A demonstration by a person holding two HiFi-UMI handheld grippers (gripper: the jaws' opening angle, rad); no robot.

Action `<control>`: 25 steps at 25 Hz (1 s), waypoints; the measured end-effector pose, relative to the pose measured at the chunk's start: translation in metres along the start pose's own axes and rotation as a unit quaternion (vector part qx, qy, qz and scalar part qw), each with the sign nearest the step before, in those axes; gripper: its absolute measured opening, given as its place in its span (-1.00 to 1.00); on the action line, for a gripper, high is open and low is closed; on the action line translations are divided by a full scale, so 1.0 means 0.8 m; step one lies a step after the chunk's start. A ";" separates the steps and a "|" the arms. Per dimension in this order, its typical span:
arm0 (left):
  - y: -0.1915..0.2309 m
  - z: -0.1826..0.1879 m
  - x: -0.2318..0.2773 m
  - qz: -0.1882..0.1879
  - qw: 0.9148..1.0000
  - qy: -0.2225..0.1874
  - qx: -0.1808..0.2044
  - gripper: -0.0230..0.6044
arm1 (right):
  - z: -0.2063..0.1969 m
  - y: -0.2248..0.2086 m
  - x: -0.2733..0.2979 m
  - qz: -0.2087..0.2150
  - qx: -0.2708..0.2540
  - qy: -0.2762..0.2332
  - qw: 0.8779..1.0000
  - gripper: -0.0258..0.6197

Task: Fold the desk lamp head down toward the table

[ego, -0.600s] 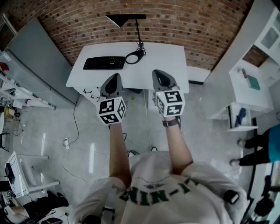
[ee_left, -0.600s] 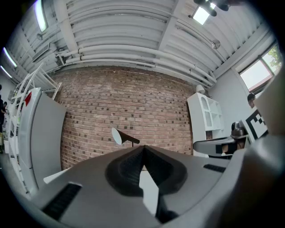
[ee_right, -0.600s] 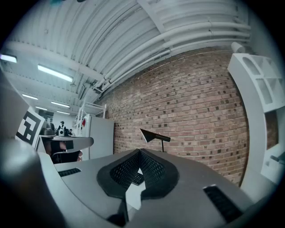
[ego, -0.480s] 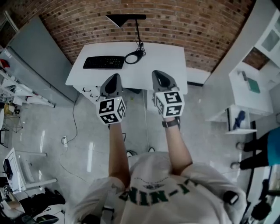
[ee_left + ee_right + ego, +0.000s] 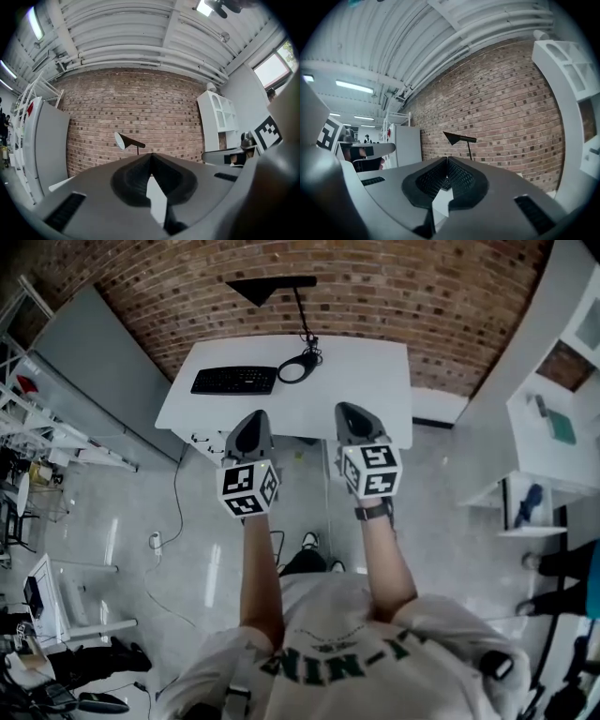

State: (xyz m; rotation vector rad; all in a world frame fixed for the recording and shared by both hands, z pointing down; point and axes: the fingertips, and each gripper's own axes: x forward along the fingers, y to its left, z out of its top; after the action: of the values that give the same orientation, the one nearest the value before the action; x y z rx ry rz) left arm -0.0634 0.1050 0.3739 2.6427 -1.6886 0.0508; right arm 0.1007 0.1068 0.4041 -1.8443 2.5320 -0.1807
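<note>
A black desk lamp stands at the back of the white table point(image 5: 375, 381). Its cone head point(image 5: 272, 285) is raised high on a thin stem point(image 5: 302, 313) above a ring base point(image 5: 298, 367). My left gripper point(image 5: 251, 423) and right gripper point(image 5: 352, 414) hover side by side in front of the table's near edge, well short of the lamp. Both are shut with nothing between the jaws. The left gripper view shows the lamp head point(image 5: 127, 140) far ahead, over the closed jaw tips point(image 5: 151, 155). The right gripper view also has the lamp head point(image 5: 457, 137) beyond its closed tips point(image 5: 446, 159).
A black keyboard point(image 5: 234, 381) lies on the table left of the lamp base. A brick wall point(image 5: 403, 287) backs the table. A grey panel point(image 5: 89, 362) stands to the left, white shelving point(image 5: 553, 418) to the right. A cable point(image 5: 173, 521) trails on the floor.
The head view has shifted a little, so table and grippers sit slightly lower in the picture. Both grippers stay shut side by side, and the lamp has not moved.
</note>
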 end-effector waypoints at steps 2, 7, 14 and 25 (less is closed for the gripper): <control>-0.001 -0.008 0.009 0.002 1.000 0.005 -0.003 -0.92 | -0.002 -0.003 0.005 0.006 0.007 0.001 1.000 -0.91; 0.006 -0.033 0.049 0.002 1.000 0.020 -0.010 -0.92 | -0.021 -0.020 0.037 0.016 0.021 0.008 1.000 -0.91; 0.050 -0.033 0.131 -0.006 1.000 0.015 -0.026 -0.92 | -0.009 -0.033 0.116 0.017 0.008 0.011 1.000 -0.91; 0.134 0.016 0.260 -0.018 0.999 -0.021 -0.030 -0.92 | 0.039 -0.030 0.271 0.027 -0.011 -0.002 1.000 -0.91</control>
State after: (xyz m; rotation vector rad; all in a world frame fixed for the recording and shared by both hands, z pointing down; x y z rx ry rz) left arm -0.0730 -0.1288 0.3660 2.6489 -1.6255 -0.0560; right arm 0.0584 -0.1093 0.3894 -1.7793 2.5880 -0.1500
